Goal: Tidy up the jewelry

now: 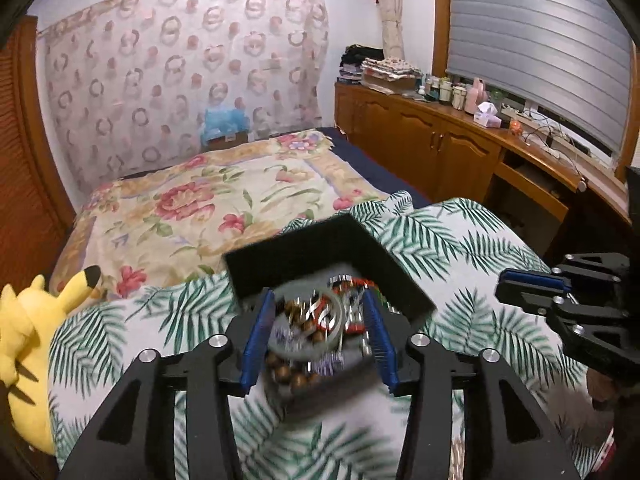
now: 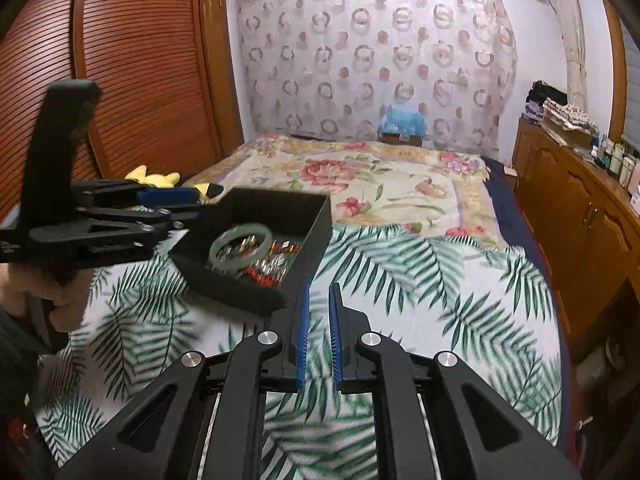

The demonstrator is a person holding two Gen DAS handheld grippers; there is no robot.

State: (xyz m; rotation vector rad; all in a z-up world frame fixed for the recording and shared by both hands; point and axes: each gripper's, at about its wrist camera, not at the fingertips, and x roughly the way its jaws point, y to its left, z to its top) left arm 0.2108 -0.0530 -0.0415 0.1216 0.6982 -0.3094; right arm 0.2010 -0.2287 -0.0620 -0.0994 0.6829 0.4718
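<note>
Right wrist: tray (image 2: 320,216) (black) nears leaf-print edge.

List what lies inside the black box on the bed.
Inside the box lie a pale green bangle, brown beads and red and silver pieces. Whatever sits beneath this pile is covered.

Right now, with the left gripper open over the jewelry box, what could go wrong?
1. The box sits on a soft, rumpled leaf-print cover; a push could tip it and spill jewelry.
2. The pieces are tangled: the bangle lies over beads, so the left gripper may drag several out.
3. The right gripper is close beside the box and could knock it.
</note>
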